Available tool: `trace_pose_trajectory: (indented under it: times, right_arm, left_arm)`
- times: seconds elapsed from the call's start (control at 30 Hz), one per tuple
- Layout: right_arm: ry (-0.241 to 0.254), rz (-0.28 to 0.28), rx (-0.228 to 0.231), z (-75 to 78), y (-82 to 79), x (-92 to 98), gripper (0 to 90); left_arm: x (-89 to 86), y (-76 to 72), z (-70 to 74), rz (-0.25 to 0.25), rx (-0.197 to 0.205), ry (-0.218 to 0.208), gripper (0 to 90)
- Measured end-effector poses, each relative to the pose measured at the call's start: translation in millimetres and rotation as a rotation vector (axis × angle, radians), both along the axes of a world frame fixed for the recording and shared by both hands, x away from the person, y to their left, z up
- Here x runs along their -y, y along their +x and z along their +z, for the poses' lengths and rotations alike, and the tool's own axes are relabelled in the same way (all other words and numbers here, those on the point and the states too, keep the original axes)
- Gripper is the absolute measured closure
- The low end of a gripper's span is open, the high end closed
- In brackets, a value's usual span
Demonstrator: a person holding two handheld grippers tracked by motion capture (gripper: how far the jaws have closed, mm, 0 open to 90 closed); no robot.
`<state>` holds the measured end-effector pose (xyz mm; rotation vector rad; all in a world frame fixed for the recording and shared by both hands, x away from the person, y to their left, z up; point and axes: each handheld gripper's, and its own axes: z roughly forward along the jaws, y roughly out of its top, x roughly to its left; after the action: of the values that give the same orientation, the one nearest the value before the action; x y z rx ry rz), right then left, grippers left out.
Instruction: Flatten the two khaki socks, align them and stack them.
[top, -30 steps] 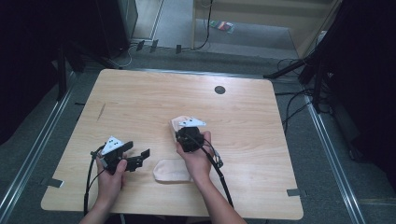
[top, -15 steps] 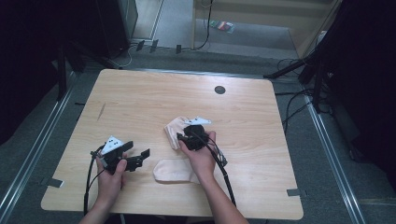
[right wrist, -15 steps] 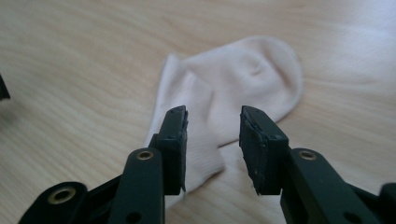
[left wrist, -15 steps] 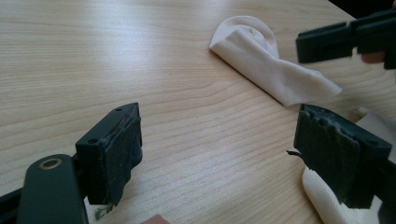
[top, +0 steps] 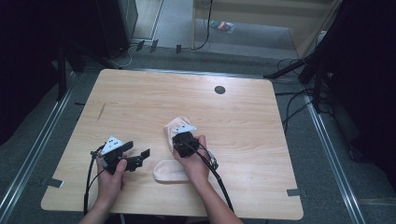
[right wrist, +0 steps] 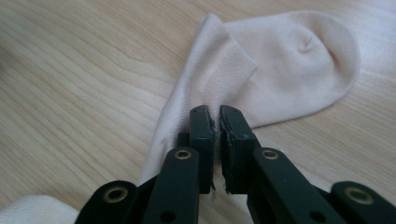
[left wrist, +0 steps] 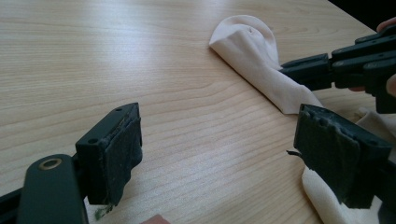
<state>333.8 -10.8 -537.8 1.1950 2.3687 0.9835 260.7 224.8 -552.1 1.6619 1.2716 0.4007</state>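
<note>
So, wood bench (top: 140, 98) w/ two pale socks: one (top: 173, 125) mid-bench, second (top: 166, 171) flat nearer the person. R gripper (right wrist: 217, 122) just snapped its fingers together on the folded cuff of the mid sock. L gripper (top: 135, 157) beside them, fingers spread, nothing between.

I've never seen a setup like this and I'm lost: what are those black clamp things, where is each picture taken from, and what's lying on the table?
A person holds a hand-held two-jaw gripper in each hand. One picture looks down from above the wooden table; the other two come from cameras riding on the grippers. Two pale socks lie there: the far sock and the near sock. The right gripper has just closed, pinching the far sock's folded edge. The left gripper is open and holds nothing.
</note>
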Motion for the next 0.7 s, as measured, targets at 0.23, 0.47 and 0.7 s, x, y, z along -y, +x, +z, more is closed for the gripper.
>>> trace_pose_trajectory:
  times: [0.23,0.47,0.7]
  right_arm:
    - [0.073,-0.007,0.023,25.8,2.8,4.4,86.6]
    - [0.109,0.007,0.044,57.3,12.0,1.2,86.6]
    - [0.147,0.027,0.061,81.3,16.8,-4.9,86.6]
  left_arm:
    - [-0.6,5.1,0.0,0.006,-0.032,-0.008,16.2]
    - [14.0,25.5,8.0,-0.036,-0.022,0.016,16.2]
    - [38.4,51.7,6.9,-0.093,-0.053,0.034,16.8]
